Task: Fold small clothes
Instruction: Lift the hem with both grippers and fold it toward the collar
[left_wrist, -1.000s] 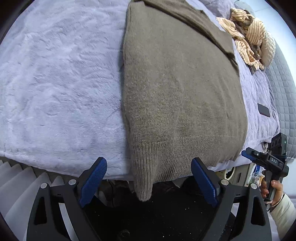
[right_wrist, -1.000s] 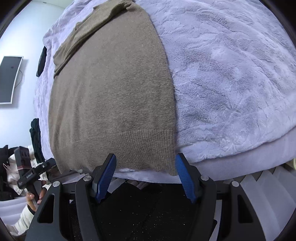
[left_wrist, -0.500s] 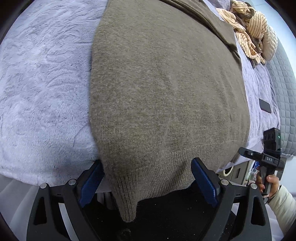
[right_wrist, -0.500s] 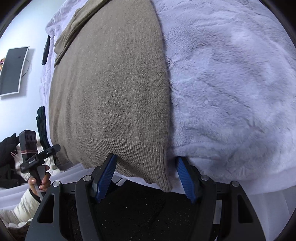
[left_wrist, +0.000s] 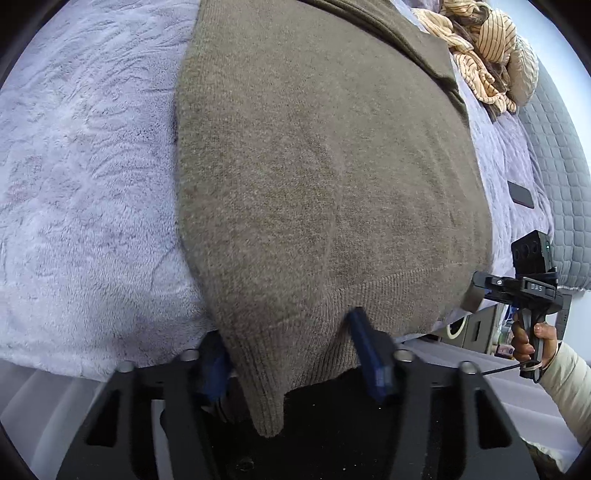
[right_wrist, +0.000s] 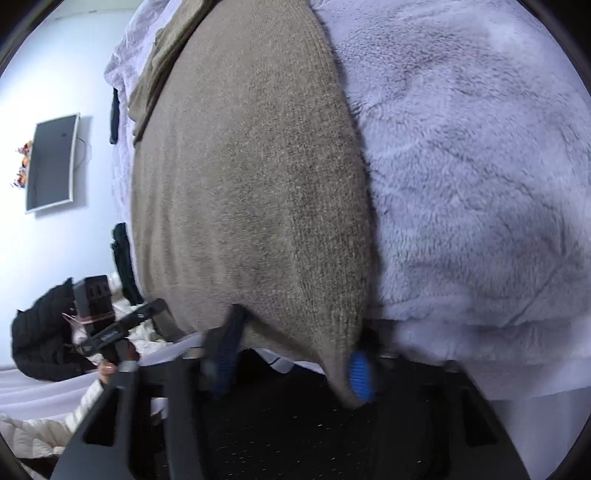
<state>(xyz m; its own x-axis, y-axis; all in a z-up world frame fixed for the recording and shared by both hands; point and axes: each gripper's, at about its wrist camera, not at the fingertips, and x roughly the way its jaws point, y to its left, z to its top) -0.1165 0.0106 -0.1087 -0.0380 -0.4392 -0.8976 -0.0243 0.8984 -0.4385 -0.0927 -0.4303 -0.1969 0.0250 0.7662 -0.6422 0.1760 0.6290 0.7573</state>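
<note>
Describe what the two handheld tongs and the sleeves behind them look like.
Both tongs are black frames with cut-out slots, silver bolts and blue ribbed pads. Each has a pistol handle with a boxy black camera on top; a thin cable hangs below. The sleeves are cream.

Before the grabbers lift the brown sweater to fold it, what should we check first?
1. Left gripper has the sweater hem corner between its jaws: ok; the jaws are closing.
2. Right gripper has the other hem corner between its jaws: ok; also closing.
3. Both grips tight enough to lift: cannot tell.
4. No fluffy blanket pinched with the knit: cannot tell; the fingertips are hidden under the hem.
5. Sweater lies flat on the bed: ok.
6. Striped clothes pile is clear of the sweater: ok, it sits apart at the far end.
</note>
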